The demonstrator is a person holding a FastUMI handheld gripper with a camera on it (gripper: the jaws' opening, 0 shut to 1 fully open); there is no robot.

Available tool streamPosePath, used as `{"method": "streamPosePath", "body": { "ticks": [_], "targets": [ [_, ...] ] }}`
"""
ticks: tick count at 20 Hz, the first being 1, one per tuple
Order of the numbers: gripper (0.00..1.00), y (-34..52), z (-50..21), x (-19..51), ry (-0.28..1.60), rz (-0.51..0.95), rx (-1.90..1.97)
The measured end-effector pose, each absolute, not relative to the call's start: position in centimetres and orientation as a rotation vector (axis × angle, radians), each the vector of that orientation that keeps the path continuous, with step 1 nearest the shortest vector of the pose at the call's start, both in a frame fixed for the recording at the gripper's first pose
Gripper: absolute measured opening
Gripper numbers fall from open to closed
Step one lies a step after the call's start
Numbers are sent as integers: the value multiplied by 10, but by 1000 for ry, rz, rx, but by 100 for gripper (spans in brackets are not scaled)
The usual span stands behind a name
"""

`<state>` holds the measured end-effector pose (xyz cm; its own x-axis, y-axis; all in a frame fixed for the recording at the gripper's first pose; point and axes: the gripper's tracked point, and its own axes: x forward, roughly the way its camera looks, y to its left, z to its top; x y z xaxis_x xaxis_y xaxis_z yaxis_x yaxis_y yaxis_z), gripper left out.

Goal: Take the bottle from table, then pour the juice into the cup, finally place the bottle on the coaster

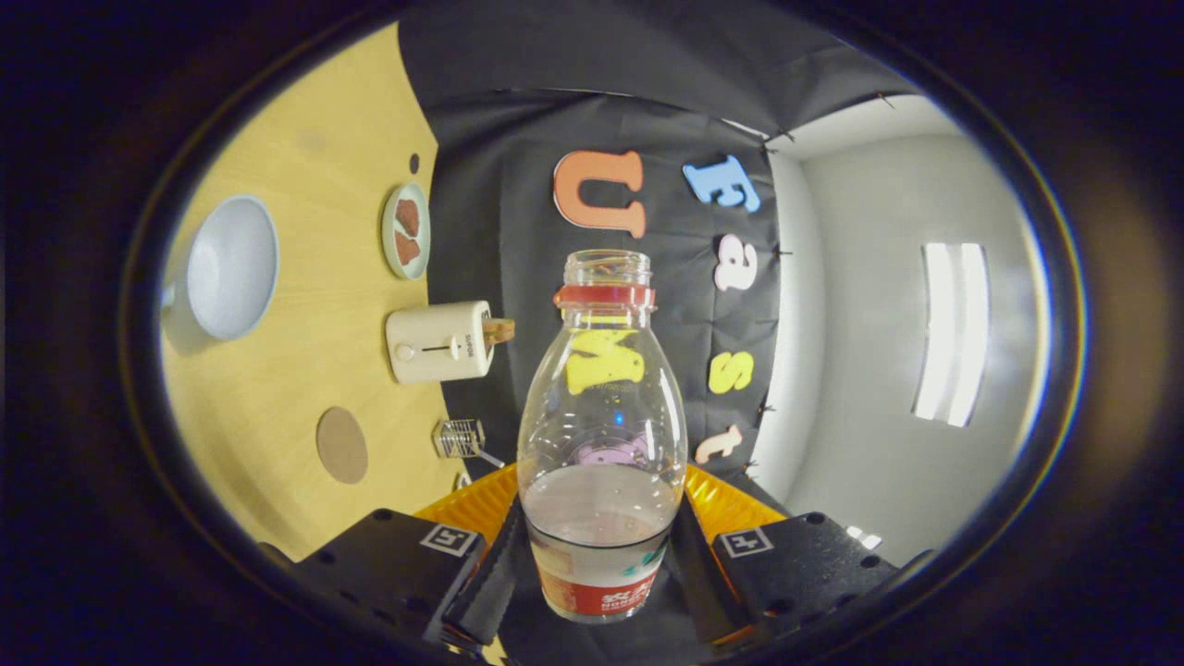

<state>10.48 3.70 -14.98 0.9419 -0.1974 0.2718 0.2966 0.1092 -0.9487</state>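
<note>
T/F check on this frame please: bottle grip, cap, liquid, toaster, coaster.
1. The tongs are shut on the clear plastic bottle with a red neck ring. True.
2. The bottle has its cap on. False: the mouth is open.
3. The bottle is full to the neck. False: liquid sits only in its lower part.
4. A cream toaster sits on the pale wooden table. True.
5. The bottle stands on the round brown coaster. False: the coaster is bare, apart from the bottle.

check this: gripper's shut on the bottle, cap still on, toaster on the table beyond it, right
Not quite. In the gripper view the bottle, clamped by the gripper, has no cap: its mouth is open above the red ring. The toaster does sit on the table beyond it.
</note>
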Motion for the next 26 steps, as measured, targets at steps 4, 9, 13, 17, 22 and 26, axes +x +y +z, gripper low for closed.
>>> {"method": "streamPosePath", "body": {
  "ticks": [4, 9, 13, 17, 22, 26],
  "targets": [
    [80, 35, -137, 98, -148, -371, -1321],
    [80, 21, -151, 107, -71, -280, -937],
    [81, 9, -163, 110, -7, -215, -672],
    [81, 14, -163, 113, 3, -150, -480],
    [80, 8, -138, 114, -32, -100, -261],
    [80, 7, -126, 121, -35, -82, -222]
  ]
}}
